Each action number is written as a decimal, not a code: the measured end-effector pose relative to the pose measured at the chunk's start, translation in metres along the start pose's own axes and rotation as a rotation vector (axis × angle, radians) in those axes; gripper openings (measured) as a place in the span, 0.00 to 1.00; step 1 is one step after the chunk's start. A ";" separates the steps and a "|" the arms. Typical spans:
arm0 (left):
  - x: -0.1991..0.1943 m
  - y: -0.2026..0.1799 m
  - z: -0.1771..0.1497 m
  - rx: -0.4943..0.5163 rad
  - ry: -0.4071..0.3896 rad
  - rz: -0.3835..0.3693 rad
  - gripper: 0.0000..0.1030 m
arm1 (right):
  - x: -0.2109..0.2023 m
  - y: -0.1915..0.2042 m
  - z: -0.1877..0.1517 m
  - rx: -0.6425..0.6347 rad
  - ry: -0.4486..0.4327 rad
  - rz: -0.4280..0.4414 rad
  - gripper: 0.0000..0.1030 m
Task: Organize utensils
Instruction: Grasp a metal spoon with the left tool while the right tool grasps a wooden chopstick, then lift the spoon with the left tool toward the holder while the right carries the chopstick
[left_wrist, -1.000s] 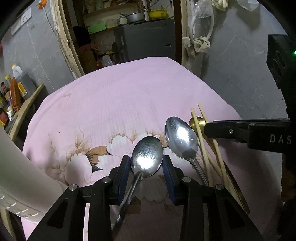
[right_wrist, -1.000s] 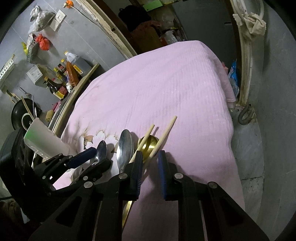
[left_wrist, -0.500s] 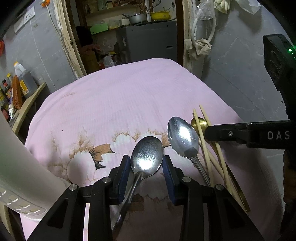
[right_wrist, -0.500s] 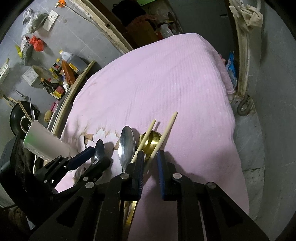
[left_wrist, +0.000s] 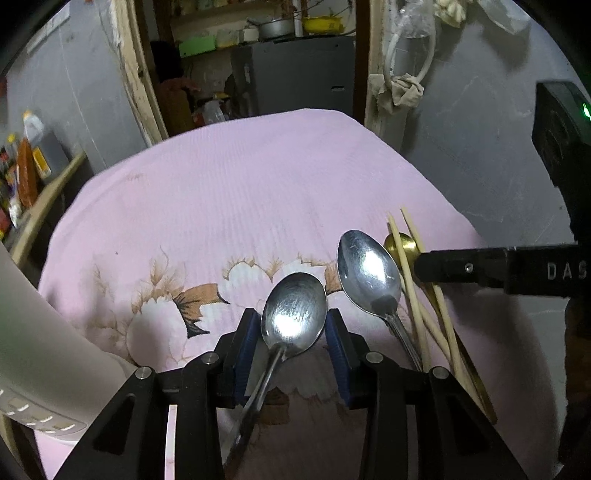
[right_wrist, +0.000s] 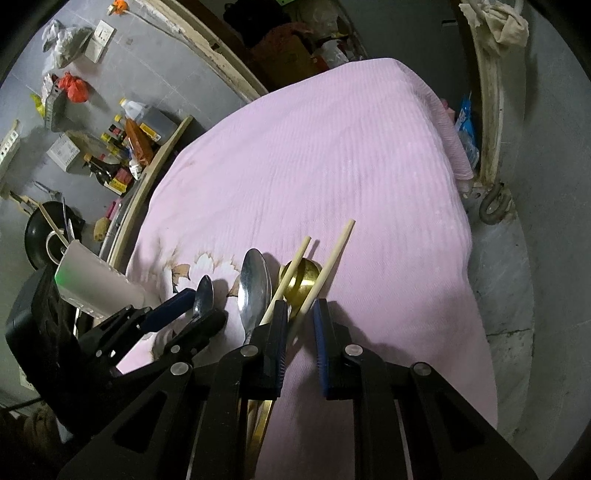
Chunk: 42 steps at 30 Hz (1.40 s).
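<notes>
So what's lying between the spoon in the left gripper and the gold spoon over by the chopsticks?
One more silver spoon lies on the pink cloth between the left gripper's spoon and the gold spoon, which sits under the chopsticks. The left wrist view shows it best.

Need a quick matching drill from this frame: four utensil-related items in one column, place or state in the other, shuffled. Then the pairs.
Items
1. round-bowled silver metal spoon
2. longer oval silver metal spoon
3. gold-coloured metal spoon
4. pale wooden chopsticks

States
A. crossing over another utensil's bowl
B. between the left tool's blue pads
C. lying free on the pink cloth, between two other utensils
D. partly covered by sticks

Pairs: 1-B, 2-C, 3-D, 4-A
</notes>
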<state>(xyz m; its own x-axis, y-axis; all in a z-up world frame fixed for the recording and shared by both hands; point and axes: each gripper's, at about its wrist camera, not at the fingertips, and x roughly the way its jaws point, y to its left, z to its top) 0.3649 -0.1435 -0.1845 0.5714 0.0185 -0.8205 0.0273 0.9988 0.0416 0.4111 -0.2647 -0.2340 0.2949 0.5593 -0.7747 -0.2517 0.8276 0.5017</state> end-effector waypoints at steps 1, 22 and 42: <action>0.000 0.000 0.001 0.003 0.003 -0.001 0.34 | 0.000 0.002 0.000 -0.008 0.002 -0.010 0.12; -0.071 0.017 -0.012 -0.142 -0.270 -0.164 0.32 | -0.063 0.011 -0.032 0.079 -0.335 0.171 0.04; -0.168 0.113 0.002 -0.354 -0.556 -0.169 0.32 | -0.108 0.123 0.011 -0.142 -0.660 0.323 0.04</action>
<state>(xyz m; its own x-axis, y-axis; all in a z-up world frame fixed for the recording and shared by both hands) 0.2738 -0.0340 -0.0403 0.9222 -0.0713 -0.3801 -0.0625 0.9425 -0.3285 0.3587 -0.2223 -0.0841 0.6670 0.7222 -0.1832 -0.5225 0.6286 0.5760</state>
